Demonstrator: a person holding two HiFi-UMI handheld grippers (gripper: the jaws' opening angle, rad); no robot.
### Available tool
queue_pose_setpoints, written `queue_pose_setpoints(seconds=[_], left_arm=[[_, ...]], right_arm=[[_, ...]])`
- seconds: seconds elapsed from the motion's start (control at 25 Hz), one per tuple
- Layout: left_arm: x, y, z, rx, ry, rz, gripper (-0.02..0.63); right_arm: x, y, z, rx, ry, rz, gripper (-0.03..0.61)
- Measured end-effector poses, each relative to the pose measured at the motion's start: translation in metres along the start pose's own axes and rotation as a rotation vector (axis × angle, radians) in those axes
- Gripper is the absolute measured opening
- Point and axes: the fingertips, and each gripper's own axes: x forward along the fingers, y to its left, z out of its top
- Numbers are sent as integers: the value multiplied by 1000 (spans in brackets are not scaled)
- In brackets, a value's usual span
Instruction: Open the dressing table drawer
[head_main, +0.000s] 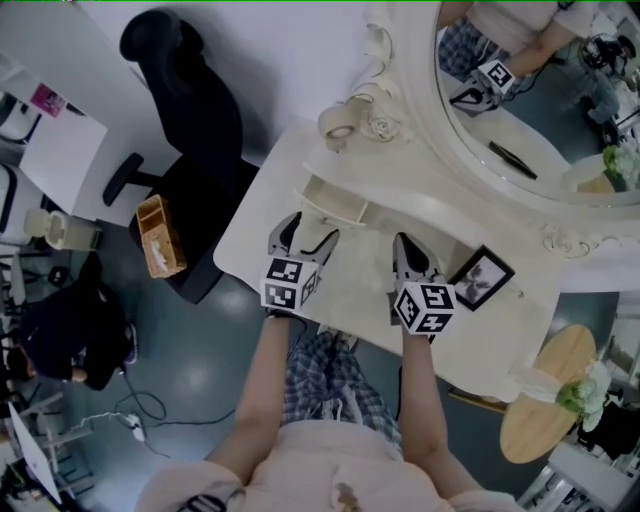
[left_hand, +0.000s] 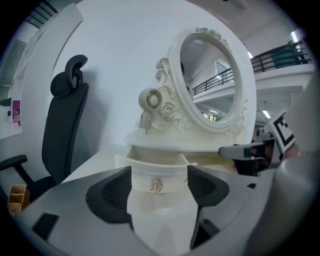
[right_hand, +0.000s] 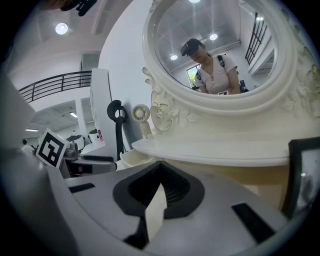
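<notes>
Far to the left a black office chair (head_main: 190, 110) stands against the wall, with a small wooden box (head_main: 160, 236) beside it on the floor. Next comes the white surface (head_main: 252, 245), and over it my left claw (head_main: 308, 232), released, its jaws spread wide and gripping nothing. Straight ahead of it is the drawer (head_main: 335, 200). It stands pulled out from under the mirror's shelf with its inside showing. Its small metal knob (left_hand: 156, 186) shows in the gap between my left jaws, and the pads are clear of it. To the right my right claw (head_main: 408, 245) hangs over the same surface, clenched tip to tip on nothing. Just right of it a black picture frame (head_main: 482, 277) stands. The oval mirror (head_main: 540, 100) rises behind, and a round table (head_main: 545, 395) sits off the surface's right corner.
</notes>
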Motion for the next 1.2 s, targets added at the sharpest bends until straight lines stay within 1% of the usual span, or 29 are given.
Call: queue_pose_setpoints(seconds=[0.16,0.28,0.4,0.52,0.6,0.72,0.88,0.96,1.2], left_arm=[[-13,-13,29,-15,-38,-29,349],[-24,-28,51,-5,-62,-49,282],[-29,-46,76,14,-93,-79,184],[-24,-64,103,76,-133,-103,124],[-27,-77,118,112,-161,-122,66],[-38,-95,132,113,-201,-165,38],[-40,-115,136,90,-200,-234,28],[-38,-124,138,96,-204,-265,27],[-29,-140,148,129,-217,-301,26]], right_arm=[[-25,-10,21,-9,-47,-37,15],[-54,-21,40,-10,-83,-78,15],[-86,-41,62,-9,-138,-139,15],[-117,-66,87,-12,-213,-212,15],[-140,-78,98,-14,-247,-251,15],[-172,-89,107,-17,-276,-294,15],[-209,-104,113,-17,-319,-355,15],[-223,-113,113,-17,-335,-384,15],[-247,-137,113,-14,-373,-448,15]])
